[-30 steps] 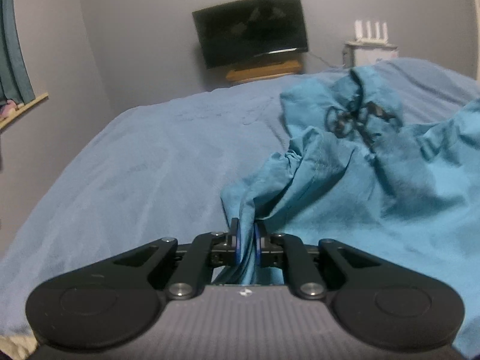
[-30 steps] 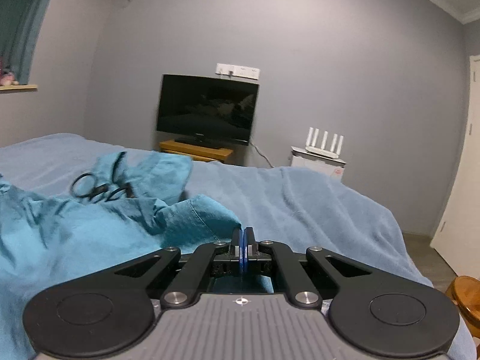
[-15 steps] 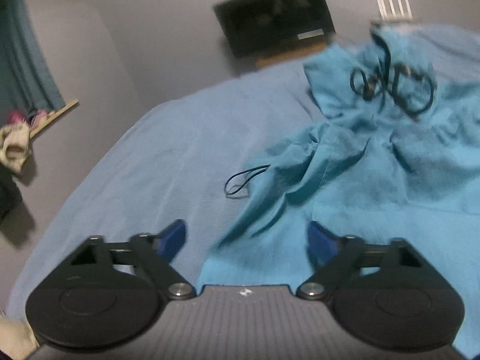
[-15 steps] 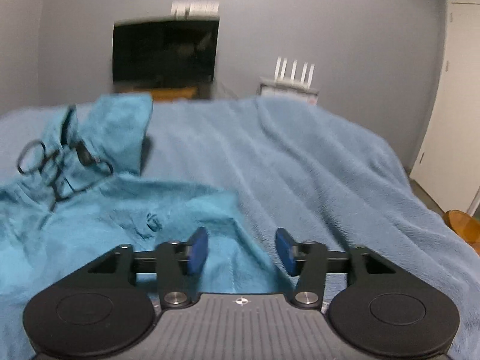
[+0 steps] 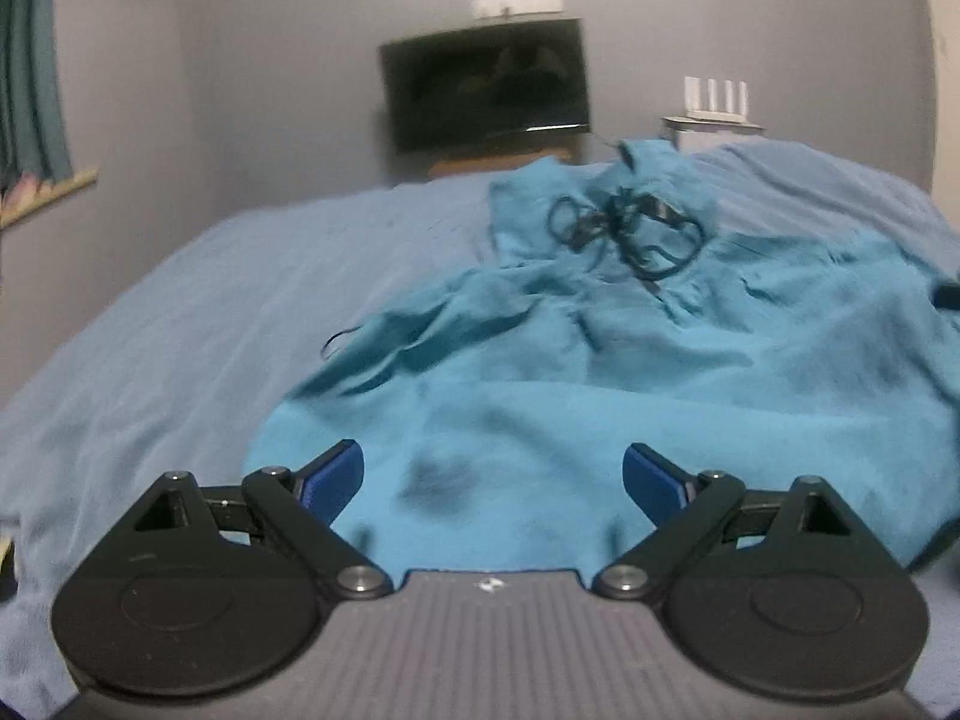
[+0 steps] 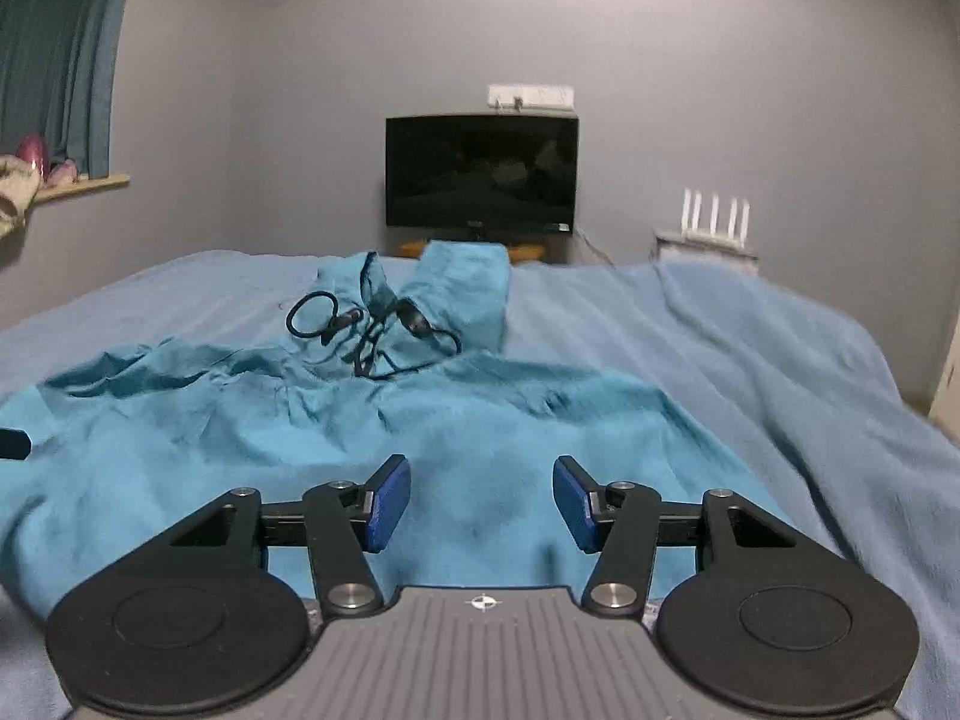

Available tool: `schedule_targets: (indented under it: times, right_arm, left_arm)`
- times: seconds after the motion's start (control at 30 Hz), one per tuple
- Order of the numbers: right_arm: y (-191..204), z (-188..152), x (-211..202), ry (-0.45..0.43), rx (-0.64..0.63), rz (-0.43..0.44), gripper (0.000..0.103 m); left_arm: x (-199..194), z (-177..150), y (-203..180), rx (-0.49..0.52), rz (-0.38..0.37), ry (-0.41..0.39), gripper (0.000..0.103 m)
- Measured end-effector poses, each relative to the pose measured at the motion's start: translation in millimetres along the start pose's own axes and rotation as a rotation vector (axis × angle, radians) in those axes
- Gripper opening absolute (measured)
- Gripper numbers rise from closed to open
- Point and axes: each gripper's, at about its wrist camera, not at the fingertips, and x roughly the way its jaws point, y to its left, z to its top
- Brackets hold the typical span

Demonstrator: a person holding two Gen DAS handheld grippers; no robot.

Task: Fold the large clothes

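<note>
A large teal hooded garment (image 5: 600,372) lies spread and wrinkled on the blue bed (image 5: 210,312), its hood and black drawstrings (image 5: 624,228) at the far end. It also shows in the right wrist view (image 6: 360,438), drawstrings (image 6: 372,330) beyond. My left gripper (image 5: 492,477) is open and empty, just above the garment's near hem. My right gripper (image 6: 482,501) is open and empty over the near hem too. A dark tip of the other gripper shows at the right edge (image 5: 948,297) and left edge (image 6: 15,444).
A dark TV (image 6: 480,171) on a wooden stand stands against the grey wall past the bed. A white router (image 6: 714,228) sits at its right. A curtain and window sill (image 6: 72,186) are at the left. A door edge is at far right.
Both grippers were shut on the garment's hem a second ago; they have opened and let it go. The garment now lies flatter on the bed.
</note>
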Motion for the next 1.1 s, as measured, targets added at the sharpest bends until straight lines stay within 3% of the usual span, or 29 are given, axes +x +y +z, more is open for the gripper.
schedule_targets:
  times: [0.1, 0.2, 0.27, 0.37, 0.43, 0.57, 0.7, 0.83, 0.9, 1.1]
  right_arm:
    - [7.1, -5.8, 22.0, -0.009, 0.006, -0.007, 0.049]
    - [7.4, -23.6, 49.2, 0.084, -0.055, -0.062, 0.046]
    - [1.8, -36.7, 59.3, 0.13, -0.107, -0.131, 0.046]
    - [-24.4, -46.1, 65.1, 0.156, -0.059, -0.267, 0.047]
    - [-46.5, -50.0, 61.4, 0.165, 0.01, -0.296, 0.047]
    - [-69.8, -52.9, 42.6, 0.162, 0.121, -0.304, 0.047]
    - [-78.0, -47.3, 11.0, 0.128, 0.235, -0.261, 0.058]
    - [-74.6, -37.7, -28.2, 0.089, 0.3, -0.173, 0.068]
    - [-75.8, -30.0, -49.1, 0.073, 0.317, -0.143, 0.08]
    - [-93.0, -39.6, -86.2, 0.158, 0.511, -0.074, 0.081]
  left_arm:
    - [26.6, -7.4, -10.2, -0.019, -0.046, 0.052, 0.094]
    - [47.0, -25.4, -12.3, 0.03, -0.038, 0.13, 0.097]
    - [48.9, -37.4, -6.8, 0.062, -0.016, 0.133, 0.103]
    - [47.7, -41.4, 12.0, -0.029, -0.032, 0.17, 0.103]
    - [46.6, -41.7, 22.1, -0.069, -0.033, 0.182, 0.103]
    - [35.6, -44.5, 33.6, -0.089, -0.015, 0.182, 0.103]
    - [11.9, -38.9, 42.9, -0.144, 0.011, 0.163, 0.103]
    - [-22.9, -36.5, 56.2, -0.271, -0.054, 0.123, 0.103]
    - [-36.1, -39.1, 59.1, -0.309, -0.092, 0.127, 0.103]
    - [-59.6, -51.8, 69.2, -0.414, -0.144, 0.194, 0.103]
